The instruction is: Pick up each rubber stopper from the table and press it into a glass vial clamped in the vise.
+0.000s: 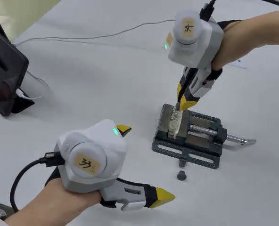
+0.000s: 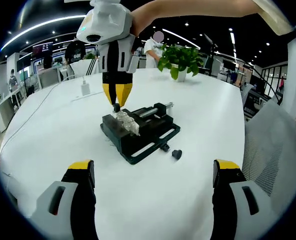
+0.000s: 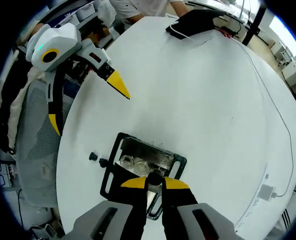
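Directly above the end vial [image 1: 176,117] in the vise [image 1: 192,147], the right claw [image 1: 180,106] points down, pinching a dark stopper [image 3: 155,176], so the press should run straight down the vial's upright axis; the left claw [image 2: 153,168], spread, is nearer the spare stopper [image 1: 181,175] beside the vise.

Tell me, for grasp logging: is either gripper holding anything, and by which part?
The right gripper pinches a rubber stopper by its sides over the vise; the left gripper holds nothing.
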Tool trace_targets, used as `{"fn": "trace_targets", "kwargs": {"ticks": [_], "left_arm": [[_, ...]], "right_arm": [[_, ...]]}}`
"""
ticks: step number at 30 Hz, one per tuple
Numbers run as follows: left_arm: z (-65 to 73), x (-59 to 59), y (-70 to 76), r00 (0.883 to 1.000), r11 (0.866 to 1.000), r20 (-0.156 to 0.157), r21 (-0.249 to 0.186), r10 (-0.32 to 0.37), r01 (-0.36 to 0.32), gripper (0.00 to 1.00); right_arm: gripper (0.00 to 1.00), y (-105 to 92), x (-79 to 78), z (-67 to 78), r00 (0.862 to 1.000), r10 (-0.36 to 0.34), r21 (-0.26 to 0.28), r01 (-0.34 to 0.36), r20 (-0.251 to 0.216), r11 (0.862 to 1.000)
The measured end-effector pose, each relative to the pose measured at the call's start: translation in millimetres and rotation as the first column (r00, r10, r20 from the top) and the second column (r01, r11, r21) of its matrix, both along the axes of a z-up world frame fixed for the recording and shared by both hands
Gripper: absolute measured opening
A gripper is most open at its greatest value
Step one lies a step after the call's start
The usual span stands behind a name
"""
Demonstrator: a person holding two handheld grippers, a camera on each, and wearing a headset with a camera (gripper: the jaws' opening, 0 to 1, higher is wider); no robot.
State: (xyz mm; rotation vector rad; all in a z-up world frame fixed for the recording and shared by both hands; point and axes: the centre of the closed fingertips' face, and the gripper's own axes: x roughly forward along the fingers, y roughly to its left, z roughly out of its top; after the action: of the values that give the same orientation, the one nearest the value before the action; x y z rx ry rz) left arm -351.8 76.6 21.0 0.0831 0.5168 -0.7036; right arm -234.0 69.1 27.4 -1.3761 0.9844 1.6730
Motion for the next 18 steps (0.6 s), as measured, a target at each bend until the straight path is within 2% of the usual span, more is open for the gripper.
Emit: {"fn": "trace_targets", "kwargs": {"ticks": [3, 5, 11, 16, 17, 18], "left_arm": [[-0.3, 0.0, -1.0, 1.000, 1.000, -0.001, -0.001, -0.001, 0.001, 0.98], [-0.1, 0.3, -1.9, 1.000, 1.000, -0.002, -0.005, 0.000, 0.000, 0.98], [0.1, 1.2, -4.7, 1.000, 1.000, -0.002, -0.011, -0.003, 0.003, 0.98], [0.6, 1.4, -6.7, 1.000, 1.000, 0.001, -0.014, -0.005, 0.005, 0.98], [0.6, 1.2, -6.8, 1.000, 1.000, 0.000, -0.015, -0.005, 0.005, 0.98], [0.8, 1.3, -7.0, 1.000, 1.000, 0.001, -0.015, -0.005, 0.005, 0.98]], "right_arm": [[0.05, -0.9, 3.1, -0.9, 0.997, -0.072, -0.037, 0.072, 0.003, 0.997], [0.05, -0.9, 3.2, -0.7, 0.996, -0.092, -0.044, 0.092, 0.004, 0.995], [0.05, 0.8, 1.8, -0.4, 0.978, -0.209, -0.081, 0.208, 0.004, 0.975], [0.05, 0.6, -0.6, 0.1, 0.956, -0.295, -0.110, 0.293, 0.001, 0.950], [0.05, 0.4, -0.4, -0.1, 0.947, -0.321, -0.118, 0.319, 0.000, 0.940], [0.05, 0.8, 1.5, -1.1, 0.932, -0.362, -0.131, 0.359, -0.003, 0.924]]}}
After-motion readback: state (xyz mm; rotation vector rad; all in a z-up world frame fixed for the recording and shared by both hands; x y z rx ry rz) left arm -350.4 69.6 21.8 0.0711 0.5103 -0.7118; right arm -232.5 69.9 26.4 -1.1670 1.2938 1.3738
